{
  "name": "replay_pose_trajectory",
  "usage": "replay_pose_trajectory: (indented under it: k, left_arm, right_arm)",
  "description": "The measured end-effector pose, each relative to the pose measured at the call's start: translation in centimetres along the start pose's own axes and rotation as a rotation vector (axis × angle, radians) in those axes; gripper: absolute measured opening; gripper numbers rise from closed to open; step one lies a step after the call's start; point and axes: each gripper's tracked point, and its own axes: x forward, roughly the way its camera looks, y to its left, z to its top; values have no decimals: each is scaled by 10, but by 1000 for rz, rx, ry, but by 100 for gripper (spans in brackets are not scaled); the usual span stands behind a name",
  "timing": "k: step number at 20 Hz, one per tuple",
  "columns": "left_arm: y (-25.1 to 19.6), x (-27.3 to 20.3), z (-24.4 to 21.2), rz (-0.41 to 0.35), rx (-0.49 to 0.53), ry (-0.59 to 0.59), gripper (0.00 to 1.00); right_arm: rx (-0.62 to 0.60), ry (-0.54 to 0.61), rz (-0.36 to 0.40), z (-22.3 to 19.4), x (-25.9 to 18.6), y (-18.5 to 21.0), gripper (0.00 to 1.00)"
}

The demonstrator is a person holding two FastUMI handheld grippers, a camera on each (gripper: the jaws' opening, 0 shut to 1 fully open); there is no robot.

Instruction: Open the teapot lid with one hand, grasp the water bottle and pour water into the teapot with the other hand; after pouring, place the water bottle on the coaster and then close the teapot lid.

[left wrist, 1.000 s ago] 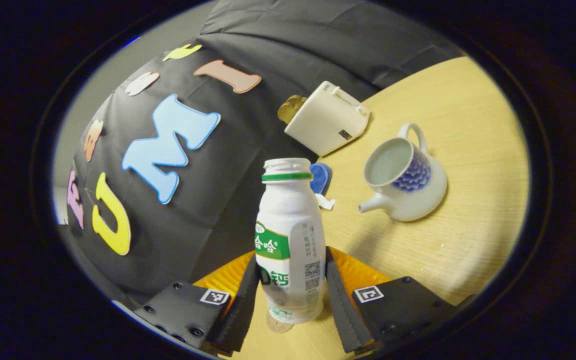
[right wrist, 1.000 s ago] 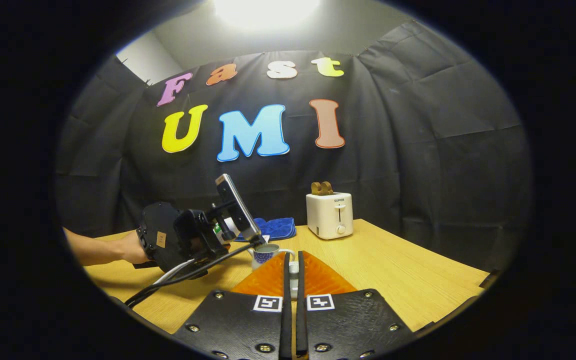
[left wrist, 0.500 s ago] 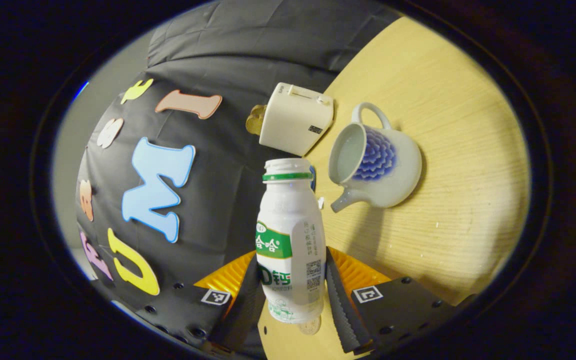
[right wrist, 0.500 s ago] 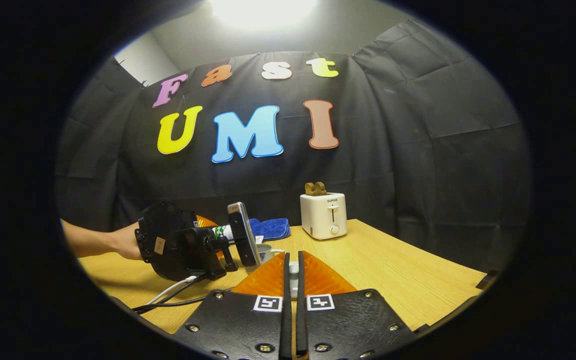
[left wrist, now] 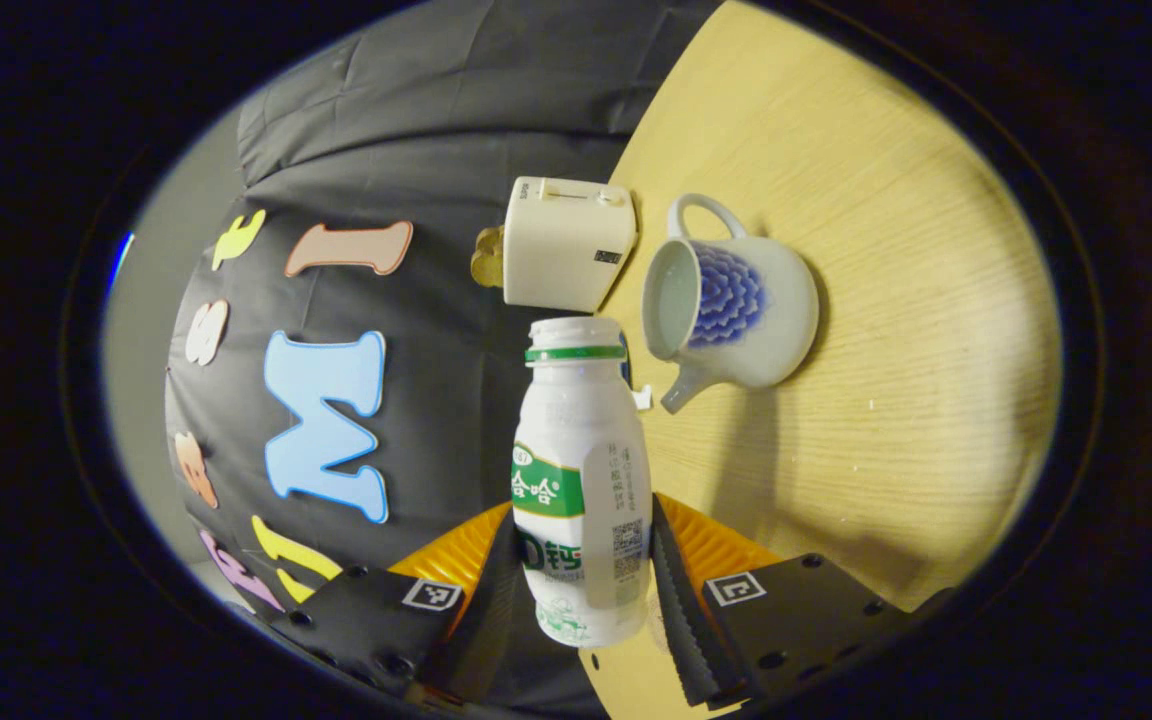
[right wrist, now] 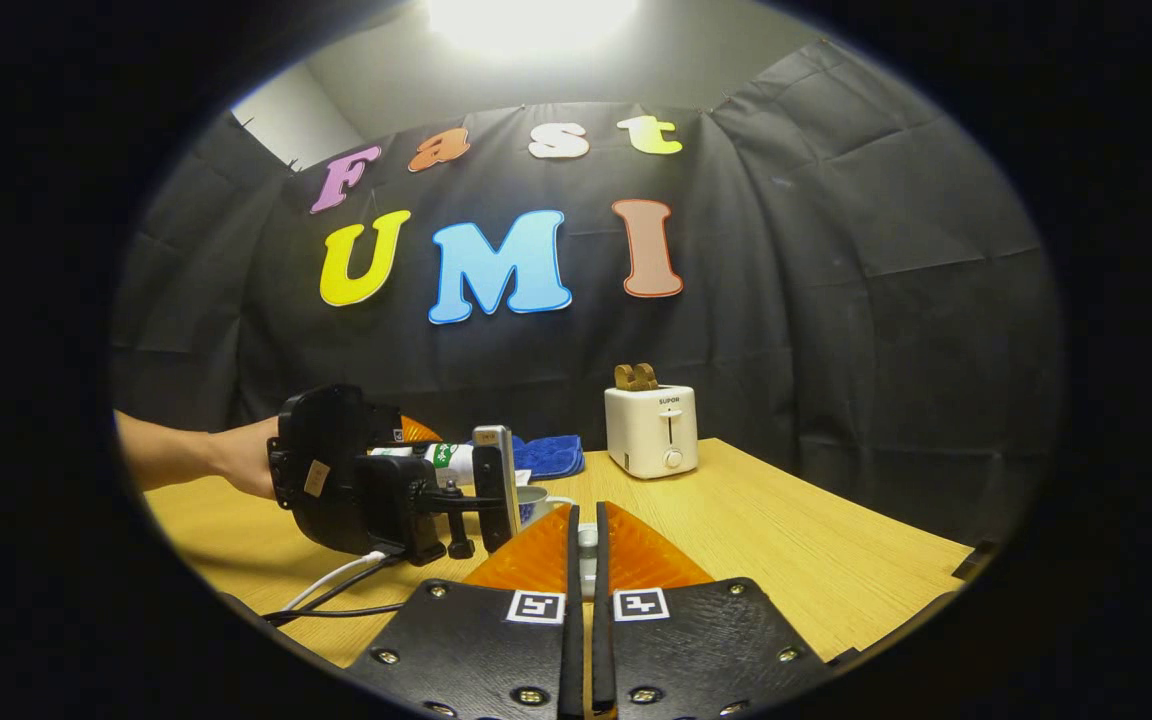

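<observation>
My left gripper is shut on a white water bottle with a green label and no cap. The bottle is tipped far over, its mouth close beside the open top of the white and blue teapot on the wooden table. In the right gripper view the bottle lies nearly level in the left gripper, held by a hand, over the teapot. My right gripper is raised above the table, shut on a small white piece, the teapot lid.
A white toaster with bread in it stands at the back of the table, also close behind the teapot as the toaster. A blue cloth lies left of it. A cable trails from the left gripper.
My left gripper has rolled further, tipping the bottle from a slant to nearly level and bringing its mouth up to the teapot's opening. The right gripper has stayed about where it was.
</observation>
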Motion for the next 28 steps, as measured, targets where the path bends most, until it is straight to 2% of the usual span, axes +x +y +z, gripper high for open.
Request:
replay_pose_trajectory:
  k: [16,28]
  left_arm:
    - [13,4,0,14,217,12,80]
    - [21,0,4,22,315,6,80]
  right_arm:
    - [0,5,-1,-2,1,-3,4]
    - [-2,12,-4,-5,1,-6,4]
